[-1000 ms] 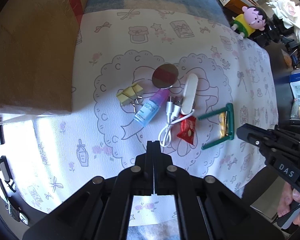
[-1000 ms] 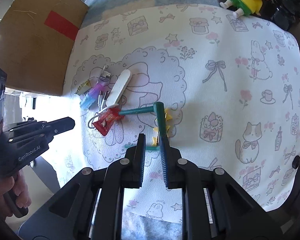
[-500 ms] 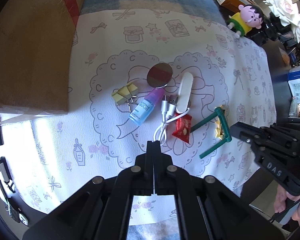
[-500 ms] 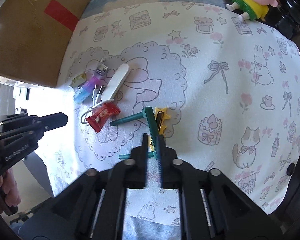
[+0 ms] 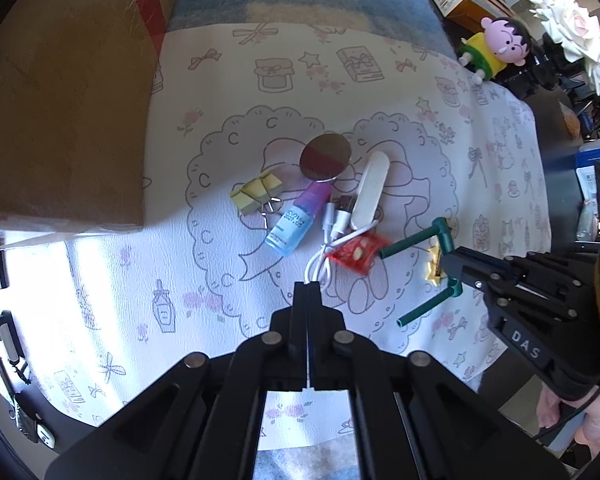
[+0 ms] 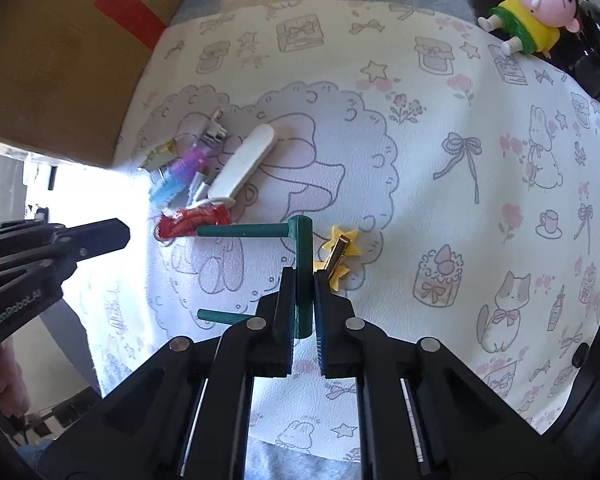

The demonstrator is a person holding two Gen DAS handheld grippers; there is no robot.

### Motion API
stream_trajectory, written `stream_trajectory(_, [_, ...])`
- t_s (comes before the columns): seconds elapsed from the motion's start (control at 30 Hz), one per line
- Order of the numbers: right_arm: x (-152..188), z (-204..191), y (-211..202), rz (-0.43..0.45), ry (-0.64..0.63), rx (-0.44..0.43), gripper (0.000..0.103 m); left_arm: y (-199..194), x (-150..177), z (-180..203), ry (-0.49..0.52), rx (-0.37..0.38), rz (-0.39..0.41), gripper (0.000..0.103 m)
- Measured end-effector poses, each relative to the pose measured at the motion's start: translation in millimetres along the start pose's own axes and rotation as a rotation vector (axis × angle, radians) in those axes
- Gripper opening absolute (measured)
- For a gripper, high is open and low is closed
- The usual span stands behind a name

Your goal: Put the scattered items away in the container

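Right now the right gripper (image 6: pixel 303 280) has its two fingers closed on the cross-bar of a green U-shaped bracket (image 6: pixel 300 240), whose two prongs point off toward the left gripper. From the left wrist view the same bracket (image 5: pixel 440 240) sits at the near right of the cluster, with the right gripper (image 5: pixel 454 266) clamped on it. Just beside the bracket, touching it or very nearly, lies a yellow star hair clip (image 6: pixel 340 248) on the patterned cloth (image 6: pixel 460 140).

The left gripper (image 5: pixel 307 286) hangs above the cloth with its fingers pressed together and nothing between them; its tips sit over the loop of a white cable (image 5: pixel 332 236).

The other scattered things lie bunched together near the middle of the cloth (image 5: pixel 220 80): a red candy wrapper (image 5: pixel 354 254) touching the end of one green prong, a white oblong case (image 5: pixel 370 196) lying aslant, a small bottle (image 5: pixel 296 222) with a purple cap and blue body, a round mirror (image 5: pixel 325 157) behind it, and yellow binder clips (image 5: pixel 256 196) to the left.

The container, a brown cardboard box (image 5: pixel 60 100) with a strip of red tape, stands at the far left edge of the cloth, well apart from the cluster. Only its outer wall shows, so I cannot tell what is inside. A cartoon boy figurine (image 6: pixel 536 12) stands at the far right corner.
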State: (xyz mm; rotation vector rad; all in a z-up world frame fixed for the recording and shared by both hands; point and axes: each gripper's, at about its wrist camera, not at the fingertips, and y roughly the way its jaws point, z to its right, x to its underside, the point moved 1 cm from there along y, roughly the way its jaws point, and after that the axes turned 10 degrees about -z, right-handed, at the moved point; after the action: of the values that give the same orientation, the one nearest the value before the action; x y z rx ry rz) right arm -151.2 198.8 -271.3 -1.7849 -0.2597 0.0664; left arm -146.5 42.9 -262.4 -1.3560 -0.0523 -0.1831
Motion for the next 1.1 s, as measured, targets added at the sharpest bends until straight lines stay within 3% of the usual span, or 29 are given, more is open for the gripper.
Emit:
stream_trajectory(0.53, [-9, -5, -63, 0.133, 0.016, -0.011, 0.008, -36, -1, 20, 0.025, 0.017, 0.077, 0.0])
stream_trajectory(1.1, [-14, -21, -134, 0.27, -0.002, 0.016, 0.008, -118, 0, 48, 0.082, -0.008, 0.267, 0.0])
